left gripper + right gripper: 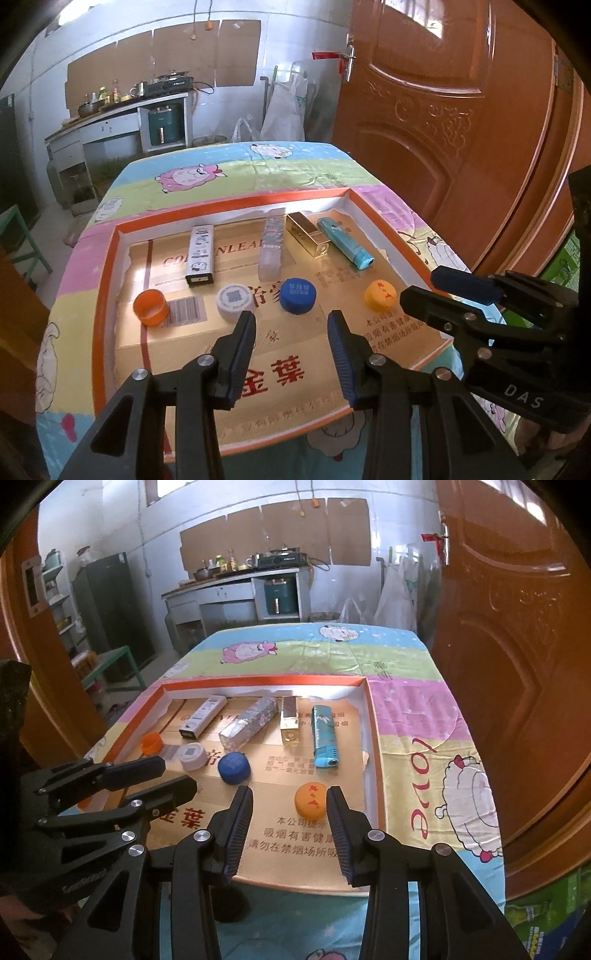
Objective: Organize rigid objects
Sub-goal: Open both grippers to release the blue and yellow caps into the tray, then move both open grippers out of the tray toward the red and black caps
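With my right gripper (290, 805) wide open and empty, I should centre its pads around the yellow bottle cap (310, 800) before squeezing, left gripper (291, 330) idle, open.

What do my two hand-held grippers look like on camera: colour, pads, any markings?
Both match. The left hand-held gripper and right hand-held gripper are matte black linkage frames with triangular cutouts and round silver pivot bolts. Their fingers carry dark blue ribbed pads. The right one's body reads "DAS" in the left wrist view; the left one's reads "GenRobot" in the right wrist view. No cables or sleeves are visible.
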Demonstrator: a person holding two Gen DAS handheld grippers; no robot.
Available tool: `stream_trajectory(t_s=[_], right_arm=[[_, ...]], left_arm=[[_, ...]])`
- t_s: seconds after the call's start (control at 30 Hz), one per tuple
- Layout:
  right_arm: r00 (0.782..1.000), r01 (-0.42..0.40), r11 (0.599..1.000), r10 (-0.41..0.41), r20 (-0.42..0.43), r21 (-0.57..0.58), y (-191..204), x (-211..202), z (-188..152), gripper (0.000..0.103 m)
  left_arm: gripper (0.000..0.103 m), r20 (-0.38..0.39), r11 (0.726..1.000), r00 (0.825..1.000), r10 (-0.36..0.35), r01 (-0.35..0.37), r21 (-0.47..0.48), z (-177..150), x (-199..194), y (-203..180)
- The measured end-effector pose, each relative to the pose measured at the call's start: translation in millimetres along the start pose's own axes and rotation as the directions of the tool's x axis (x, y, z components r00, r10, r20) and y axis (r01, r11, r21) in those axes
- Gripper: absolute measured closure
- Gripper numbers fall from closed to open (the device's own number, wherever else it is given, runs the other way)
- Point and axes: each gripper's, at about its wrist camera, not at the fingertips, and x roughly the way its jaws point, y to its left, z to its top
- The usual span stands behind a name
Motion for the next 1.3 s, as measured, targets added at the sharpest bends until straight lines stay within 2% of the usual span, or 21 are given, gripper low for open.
stream_trajectory(t_s=[0.63,1.17,1.3], right_arm=[[0.999,0.005,1.0,-0.004,0.047,-0.026,29,-56,-17,0.06],[0.997,0.002,0.998,0.003,0.076,-0.061,50,-87,-34,0.06],[0.998,-0.004,0.998,0.007,0.061,-0.059,53,-89,-44,0.06]], left_arm=[[0.063,0.05,0.999,0.998,0.036,-0.035,-0.02,-26,-61,5],[0.063,0.086,0.995,0.992,0.09,-0.086,-0.052,-54,-103,20],[0.063,0.083,0.992,0.991,0.104,-0.098,-0.074,-65,-111,31]])
